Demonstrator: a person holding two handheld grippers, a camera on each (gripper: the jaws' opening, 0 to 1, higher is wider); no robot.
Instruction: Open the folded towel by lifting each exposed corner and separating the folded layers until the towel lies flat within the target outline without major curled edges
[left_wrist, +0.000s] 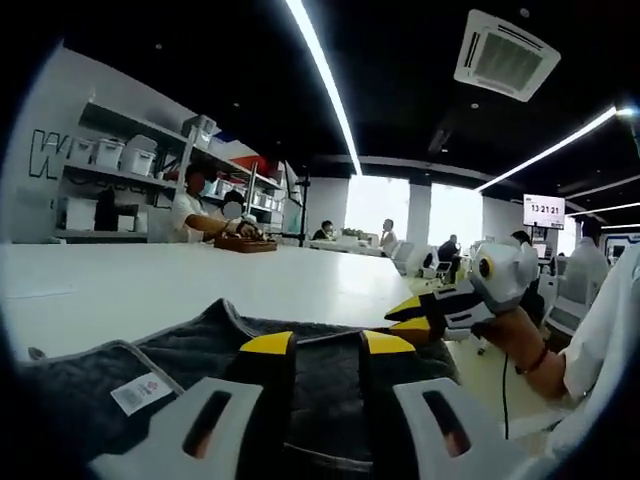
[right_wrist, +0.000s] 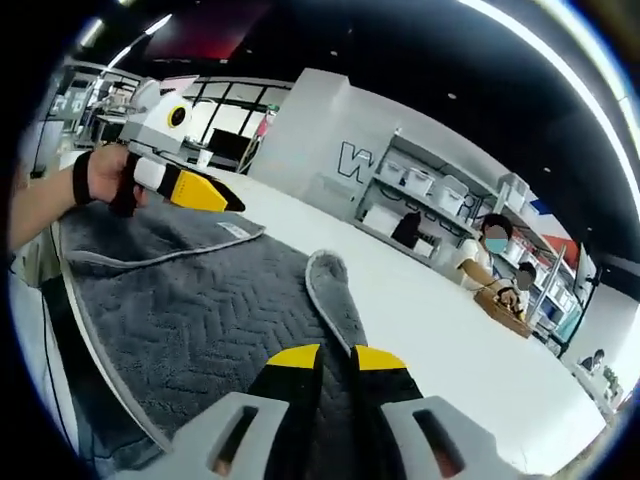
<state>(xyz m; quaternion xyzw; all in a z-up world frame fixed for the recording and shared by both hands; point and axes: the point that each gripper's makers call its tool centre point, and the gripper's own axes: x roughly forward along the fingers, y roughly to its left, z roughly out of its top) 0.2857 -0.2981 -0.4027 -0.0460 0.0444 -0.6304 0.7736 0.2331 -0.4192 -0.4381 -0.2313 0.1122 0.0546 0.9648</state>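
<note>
Towel (right_wrist: 190, 320) fabric is lying on the white surface (left_wrist: 150, 285), a dark grey cloth with a raised herringbone weave and a pale grey bound edge, and part of it is hanging over the near edge of the surface. In the right gripper view, the right gripper (right_wrist: 335, 358) is pinching a fold of that cloth between its yellow-tipped jaws, which are sitting nearly pressed together; a narrow rounded flap is standing up just past the tips, probably a corner being lifted so the layers can come apart. In the left gripper view, the left gripper (left_wrist: 327, 345) is holding its jaws spread, with dark towel lying between and under them, so whether it is actually gripping anything is hard to judge. A small white label (left_wrist: 140, 392) is sitting on the cloth near the pale edge. The soft pile looks likely to drape and curl rather than hold a crease. No target outline is visible.
</note>
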